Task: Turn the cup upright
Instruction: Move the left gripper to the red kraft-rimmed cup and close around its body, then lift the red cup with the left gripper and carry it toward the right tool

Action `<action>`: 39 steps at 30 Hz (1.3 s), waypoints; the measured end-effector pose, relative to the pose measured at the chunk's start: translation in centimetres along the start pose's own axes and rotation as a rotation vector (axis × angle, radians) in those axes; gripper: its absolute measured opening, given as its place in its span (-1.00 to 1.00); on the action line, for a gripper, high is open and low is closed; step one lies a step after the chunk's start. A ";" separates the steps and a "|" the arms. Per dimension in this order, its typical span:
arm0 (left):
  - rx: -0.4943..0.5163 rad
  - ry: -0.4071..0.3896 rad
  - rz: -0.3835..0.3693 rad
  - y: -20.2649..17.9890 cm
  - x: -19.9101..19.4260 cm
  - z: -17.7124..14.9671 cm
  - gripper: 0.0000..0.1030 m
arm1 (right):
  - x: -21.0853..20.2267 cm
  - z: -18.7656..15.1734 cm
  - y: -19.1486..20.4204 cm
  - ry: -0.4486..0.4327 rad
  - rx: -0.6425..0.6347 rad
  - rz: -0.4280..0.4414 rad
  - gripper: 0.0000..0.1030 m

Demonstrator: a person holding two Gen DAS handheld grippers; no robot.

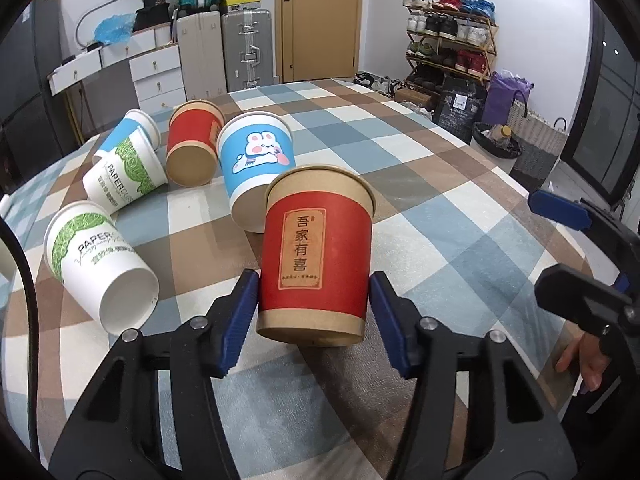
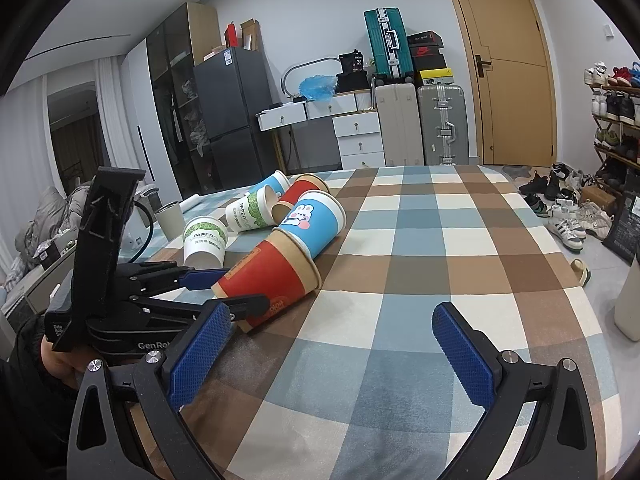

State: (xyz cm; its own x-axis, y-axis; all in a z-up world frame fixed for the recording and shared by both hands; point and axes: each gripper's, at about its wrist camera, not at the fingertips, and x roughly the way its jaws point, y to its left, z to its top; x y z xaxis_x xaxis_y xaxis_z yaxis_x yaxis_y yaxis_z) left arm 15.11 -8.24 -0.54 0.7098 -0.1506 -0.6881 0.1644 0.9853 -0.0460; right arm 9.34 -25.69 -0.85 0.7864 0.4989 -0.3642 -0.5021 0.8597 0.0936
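A red and brown paper cup (image 1: 318, 258) with Chinese writing lies on its side on the checked tablecloth, base toward me. My left gripper (image 1: 314, 312) is closed around its lower body, blue pads touching both sides. In the right wrist view the same cup (image 2: 266, 280) lies tilted, rim toward the right, with the left gripper (image 2: 224, 288) on it. My right gripper (image 2: 328, 356) is open and empty above the cloth, to the right of the cup. The right gripper also shows at the edge of the left wrist view (image 1: 568, 248).
Several other paper cups lie on their sides beyond: a blue rabbit cup (image 1: 256, 168), a second red cup (image 1: 194, 146), two white and green cups (image 1: 100, 264) (image 1: 124, 176), and a blue and white one (image 1: 128, 128). The table edge (image 1: 552, 208) runs on the right.
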 end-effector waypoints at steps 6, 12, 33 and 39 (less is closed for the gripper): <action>-0.108 -0.021 0.001 1.4 -1.6 -0.8 0.04 | 0.0 0.0 0.2 0.003 -0.002 0.005 1.00; -0.184 -0.077 0.025 2.2 -4.7 -1.7 0.04 | 0.4 -0.1 1.1 0.016 -0.012 0.024 1.00; -0.329 -0.133 0.084 1.7 -11.3 -8.2 0.04 | 2.8 -0.4 4.0 0.073 -0.051 0.071 1.00; -0.369 -0.122 0.085 1.3 -11.0 -9.5 0.04 | 2.9 -0.4 3.8 0.077 -0.043 0.066 1.00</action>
State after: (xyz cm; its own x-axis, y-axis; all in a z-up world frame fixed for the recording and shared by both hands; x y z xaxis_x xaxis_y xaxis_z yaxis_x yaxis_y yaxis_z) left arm 1.00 -4.53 0.13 0.7901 -0.0541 -0.6106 -0.1397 0.9540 -0.2652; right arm 9.54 -21.08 -1.92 0.7219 0.5434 -0.4284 -0.5683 0.8188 0.0810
